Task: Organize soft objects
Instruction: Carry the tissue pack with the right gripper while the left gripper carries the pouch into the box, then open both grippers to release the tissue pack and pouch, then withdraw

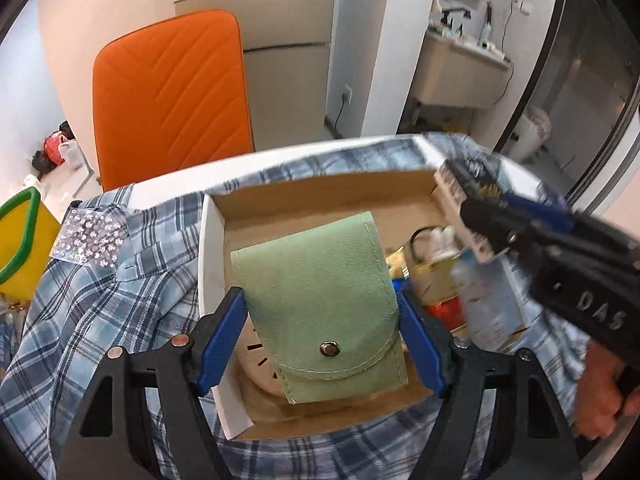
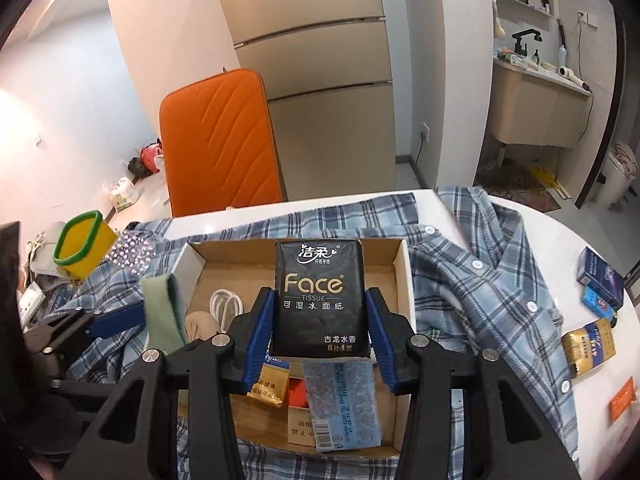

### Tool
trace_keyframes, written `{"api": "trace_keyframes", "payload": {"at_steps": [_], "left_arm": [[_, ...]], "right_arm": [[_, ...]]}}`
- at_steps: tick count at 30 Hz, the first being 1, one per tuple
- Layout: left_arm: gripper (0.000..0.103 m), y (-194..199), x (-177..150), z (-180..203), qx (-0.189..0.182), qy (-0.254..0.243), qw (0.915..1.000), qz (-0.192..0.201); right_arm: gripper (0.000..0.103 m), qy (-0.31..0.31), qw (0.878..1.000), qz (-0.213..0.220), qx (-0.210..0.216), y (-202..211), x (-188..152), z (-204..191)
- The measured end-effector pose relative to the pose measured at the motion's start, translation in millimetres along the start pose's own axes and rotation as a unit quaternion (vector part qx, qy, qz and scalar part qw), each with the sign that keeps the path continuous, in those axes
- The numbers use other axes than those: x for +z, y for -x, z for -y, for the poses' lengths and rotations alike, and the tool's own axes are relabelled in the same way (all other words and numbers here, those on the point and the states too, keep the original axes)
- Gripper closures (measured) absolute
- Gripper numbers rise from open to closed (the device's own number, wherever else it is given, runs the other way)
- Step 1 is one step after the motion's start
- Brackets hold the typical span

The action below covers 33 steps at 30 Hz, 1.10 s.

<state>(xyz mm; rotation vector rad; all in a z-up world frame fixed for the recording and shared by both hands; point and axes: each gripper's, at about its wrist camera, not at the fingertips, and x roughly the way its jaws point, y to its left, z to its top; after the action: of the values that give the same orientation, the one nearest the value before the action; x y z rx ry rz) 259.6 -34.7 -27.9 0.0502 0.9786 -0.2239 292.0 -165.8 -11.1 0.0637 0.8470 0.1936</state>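
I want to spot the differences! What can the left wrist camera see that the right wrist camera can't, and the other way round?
Only the left wrist view shows the green pouch's flap and snap, held by the left gripper.

Only the right wrist view shows the black tissue pack's printed front in the right gripper, and small packets by the table's edge.

Both show the cardboard box, plaid shirt, orange chair and yellow container.

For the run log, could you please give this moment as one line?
left claw: shut on green pouch | right claw: shut on black tissue pack | both over cardboard box
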Motion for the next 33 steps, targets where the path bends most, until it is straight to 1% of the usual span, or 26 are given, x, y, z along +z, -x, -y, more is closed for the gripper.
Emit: {"api": "trace_keyframes", "payload": {"at_steps": [5,8,11,12,14,16,19,21,23,27,33], "left_arm": [[0.028,-5.4,-5.7,4.3,-0.003,-0.007,0.9999,-0.009],[0.028,-8.5,-6.5,3.6,-0.007,-0.005,0.9999,-0.006],[0.026,-8.9,-7.7,3.6,-0.005,-0.015,0.9998,-0.008],[0.025,-7.5,-8.1,4.2,-0.002,-0.019,0.9998,-0.004],[0.012,-3.9,-8.3,5.8,0.002,-0.026,0.9997,0.005],[0.007,0.4,-7.6,7.3,0.003,-0.030,0.9994,0.014],[0.007,5.6,-8.0,10.6,0.004,-0.041,0.9990,0.019],[0.007,9.6,-9.1,12.4,0.016,-0.049,0.9983,0.026],[0.007,16.2,-11.6,11.0,0.036,-0.049,0.9972,0.045],[0.007,21.3,-14.0,4.9,0.020,-0.048,0.9976,0.046],[0.007,18.6,-13.3,2.2,0.018,-0.038,0.9983,0.040]], "right_arm": [[0.055,-0.006,1.000,-0.020,0.007,-14.9,-3.8,2.3],[0.055,-0.006,1.000,-0.021,0.009,-16.2,-4.3,2.3],[0.055,-0.005,1.000,-0.022,0.015,-14.5,-4.7,1.2],[0.055,-0.006,1.000,-0.022,0.017,-14.3,-4.7,1.6],[0.055,-0.007,0.999,-0.024,0.024,-13.9,-4.3,1.3],[0.055,-0.010,0.999,-0.028,0.035,-13.4,-4.7,0.1],[0.055,-0.021,0.998,-0.029,0.051,-9.8,-4.9,-1.0],[0.055,-0.021,0.997,-0.032,0.065,-8.9,-5.6,-3.6],[0.055,-0.021,0.997,-0.034,0.069,-10.0,-6.8,-5.8],[0.055,-0.011,0.996,-0.037,0.078,-12.3,-10.1,-14.4],[0.052,0.001,0.998,-0.020,0.066,-8.5,-12.2,-20.9]]}}
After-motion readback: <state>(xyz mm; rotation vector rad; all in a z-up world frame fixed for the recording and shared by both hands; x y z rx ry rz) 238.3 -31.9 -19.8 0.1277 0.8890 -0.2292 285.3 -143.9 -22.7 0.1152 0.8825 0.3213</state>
